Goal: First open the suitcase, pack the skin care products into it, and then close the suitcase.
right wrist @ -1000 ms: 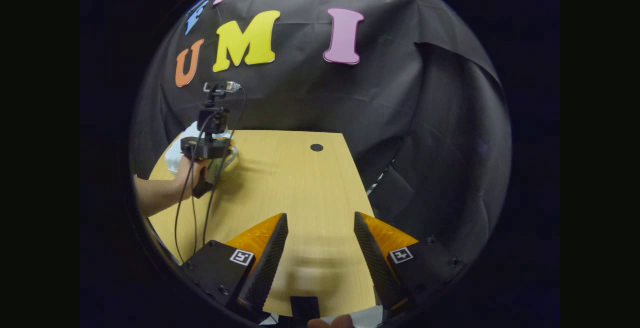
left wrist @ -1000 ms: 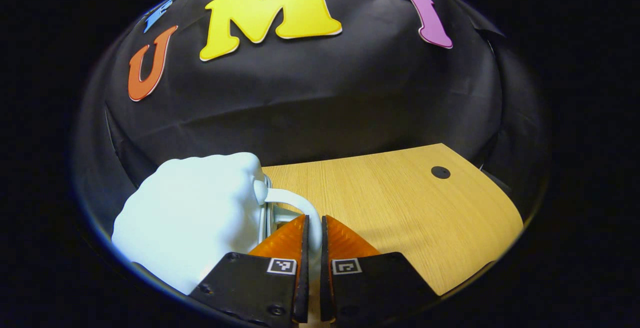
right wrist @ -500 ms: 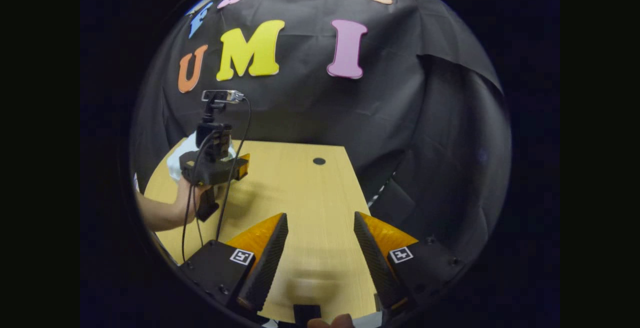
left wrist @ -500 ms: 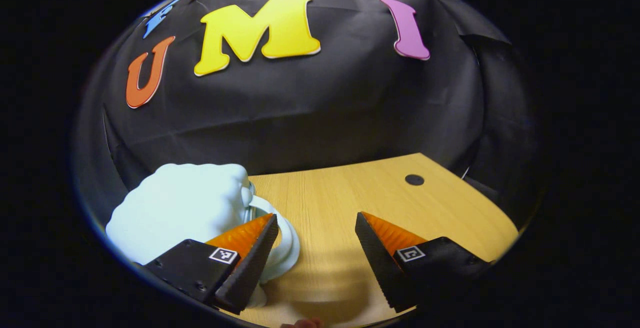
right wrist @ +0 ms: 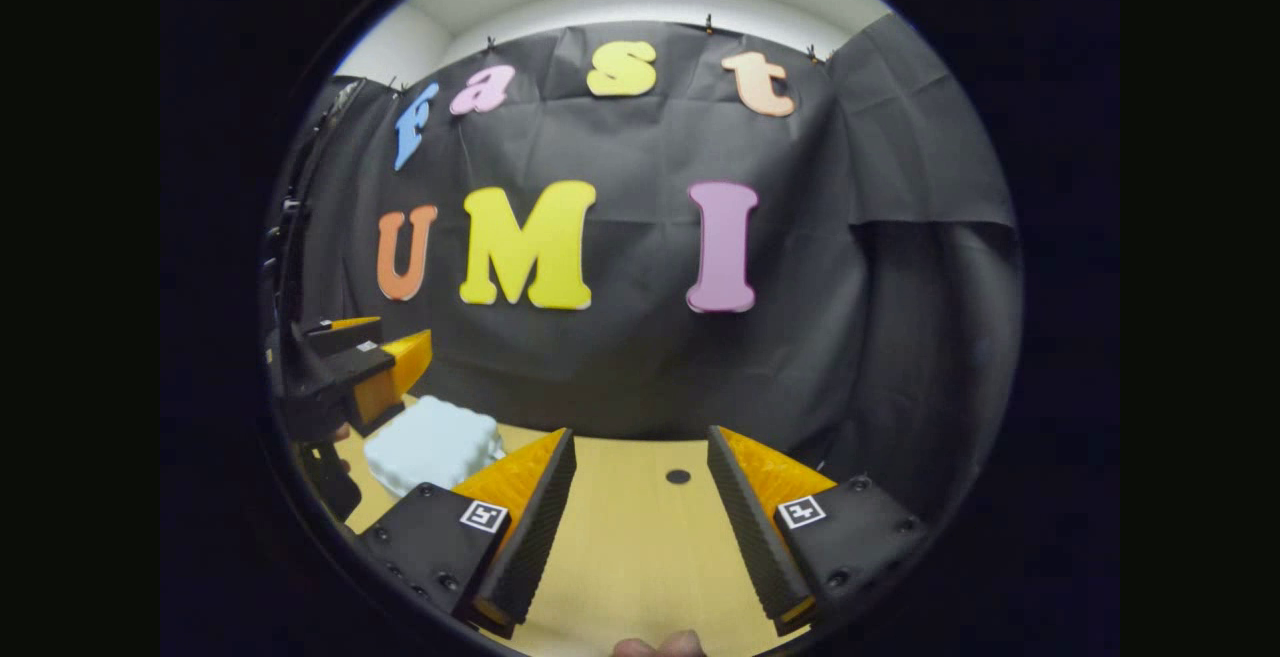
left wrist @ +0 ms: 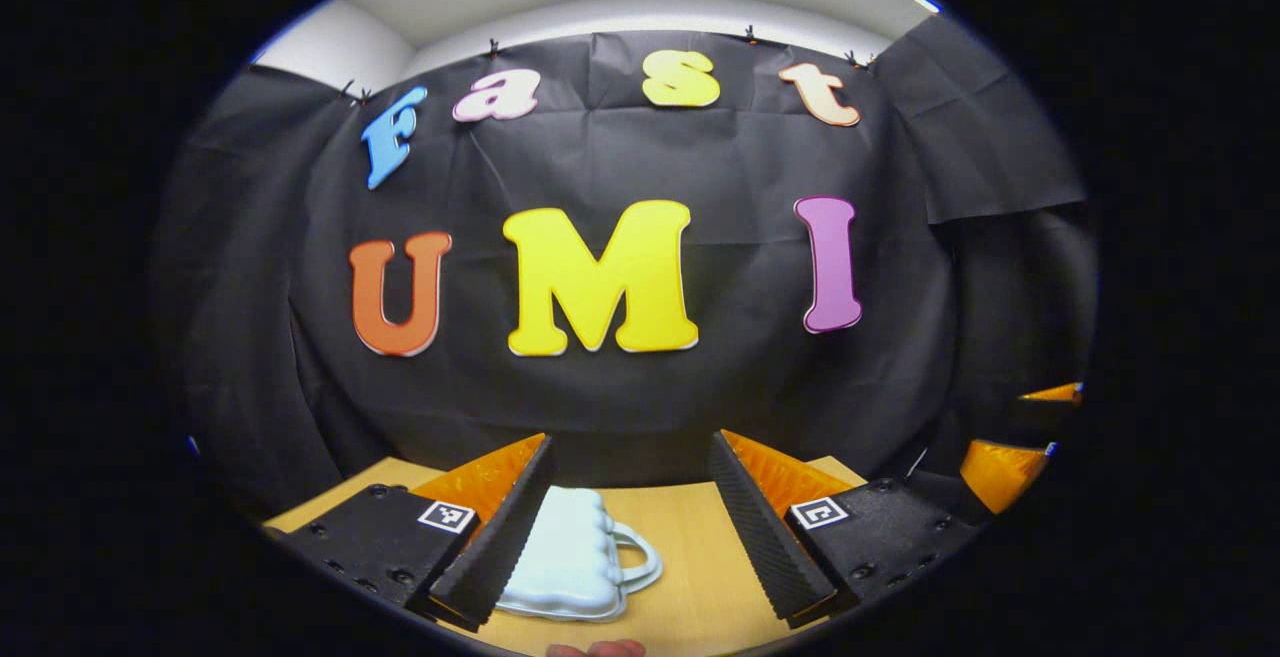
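Suitcase (left wrist: 570,557) lies flat on the counter (left wrist: 690,577), closed, pale blue-white, bumpy shell facing up. In the left gripper view its handle (left wrist: 640,562) points to the right of the gripper's axis; long axis runs roughly along the gripper's forward line, though the near end is cut off by the gripper's left finger, so exact length cannot be told.

Left gripper (left wrist: 630,537) is held level, aimed at the booth wall, raised above the counter. Jaws wide apart, holding nothing. The suitcase sits just ahead and below, between the fingers but toward the left one; no contact visible. A fingertip of the person's hand (left wrist: 595,649) shows at the bottom edge.

Right gripper (right wrist: 640,527) is also level, facing the wall, jaws wide apart, nothing between them but bare counter (right wrist: 640,557). In the right gripper view the suitcase (right wrist: 432,445) is ahead and off to its left, well clear of its fingers, top shell up. A dark round hole (right wrist: 678,477) in the counter lies straight ahead between the fingers. Person's fingertip (right wrist: 660,645) is at the bottom edge.

The left gripper (right wrist: 375,377) shows far left in the right gripper view, above and just beside the suitcase, apart from it. In the left gripper view, the right gripper (left wrist: 1010,457) shows at far right.
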